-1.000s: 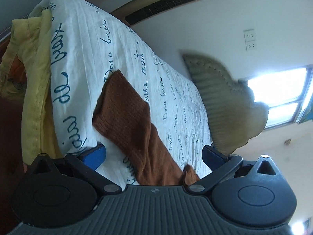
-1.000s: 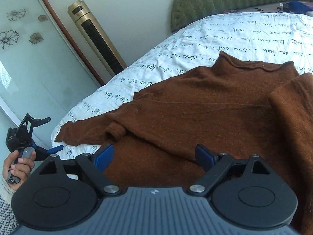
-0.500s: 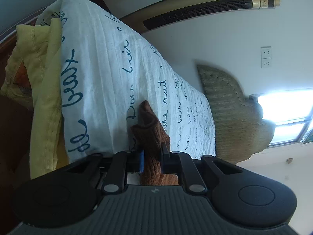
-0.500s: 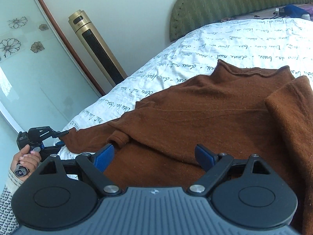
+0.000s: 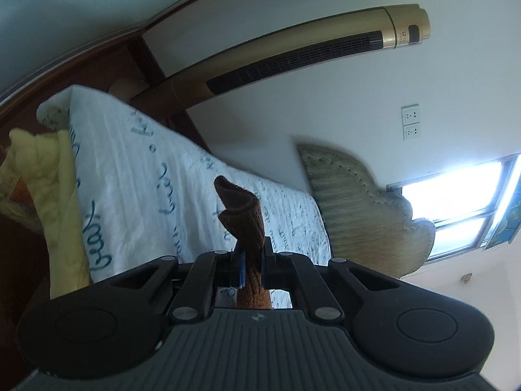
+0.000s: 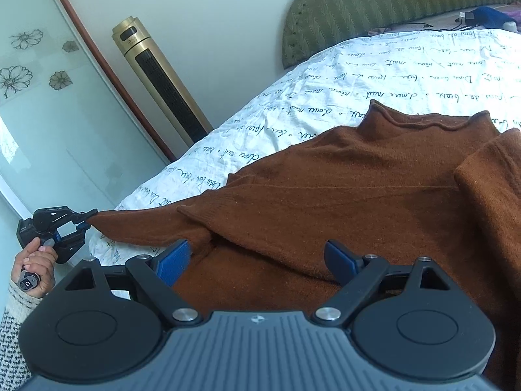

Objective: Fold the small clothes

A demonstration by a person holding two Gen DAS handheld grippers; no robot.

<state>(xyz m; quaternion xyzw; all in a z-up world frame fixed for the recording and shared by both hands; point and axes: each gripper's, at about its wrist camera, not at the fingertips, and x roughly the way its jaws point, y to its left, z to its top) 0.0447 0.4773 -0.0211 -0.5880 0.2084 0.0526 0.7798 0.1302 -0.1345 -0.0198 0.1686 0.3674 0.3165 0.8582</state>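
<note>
The room was a bedroom: a bed with a white quilted coverlet (image 6: 374,75) printed in dark blue script, a padded olive headboard (image 6: 390,3) in the upper right of the right wrist view, and a gold tower fan (image 6: 159,88) against the pale wall at upper left. The brown knit sweater (image 6: 342,195) lay spread across the middle of the coverlet, collar toward the headboard, its other sleeve already folded over at the right edge.

My left claw (image 5: 252,255) had just been closing, and it was clenched on the sleeve cuff (image 5: 242,215), which stuck up rumpled between the pads. In the right wrist view, at left, that sleeve ran taut from the claw to the body. My right claw (image 6: 257,260) hung released, blue pads wide apart, low over the sweater's hem.

To do this fold well, I judged I should carry the cuff across the chest in a low arc, keeping the sleeve flat, and let the free claw steady the body. The knit looked soft, fuzzy and stretchy, liable to drag on the coverlet.
</note>
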